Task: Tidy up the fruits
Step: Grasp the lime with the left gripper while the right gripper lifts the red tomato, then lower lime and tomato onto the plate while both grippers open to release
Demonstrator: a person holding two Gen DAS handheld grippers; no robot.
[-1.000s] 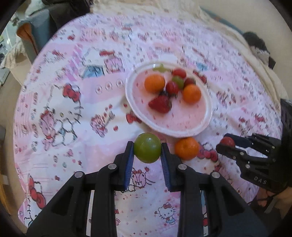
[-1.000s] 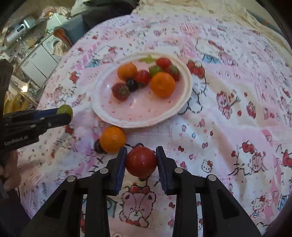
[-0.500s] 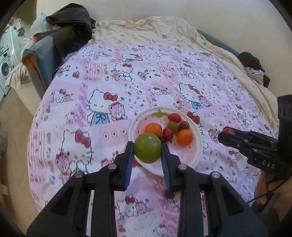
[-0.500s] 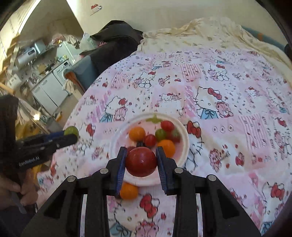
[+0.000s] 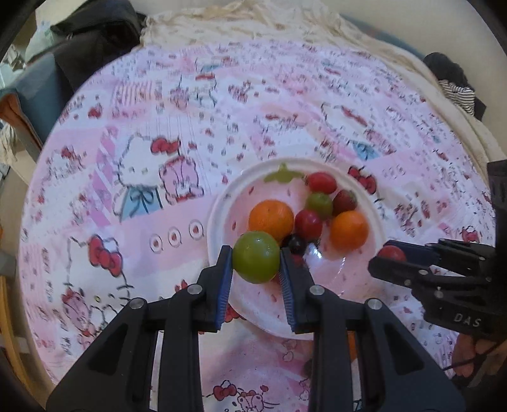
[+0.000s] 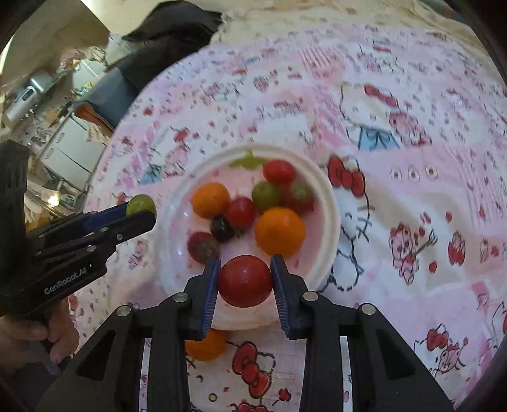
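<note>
Pink cartoon-cat bedding [image 5: 133,177] covers the bed, with a cream blanket [image 5: 253,19] bunched at the far end, dark clothing [image 5: 95,35] heaped at the far left corner and kitchen appliances [image 6: 63,133] visible beyond it. On the bedding sits a white plate [image 5: 218,202] holding two oranges, small red and green tomatoes, a strawberry and a dark grape.

The left gripper [image 5: 256,257] has its fingers closed on a green fruit [image 5: 256,256], pinched at its sides between the blue pads and hanging over the plate's near-left rim. The right gripper [image 6: 244,277] has its fingers clamped on a red tomato [image 6: 244,281] the same way, over the plate's near edge. Both fruits are round, so no long axis or pointing direction can be made out.

A loose orange [image 6: 206,345] lies on the bedding just beside the plate's near rim, partly hidden behind the right gripper's left finger.
</note>
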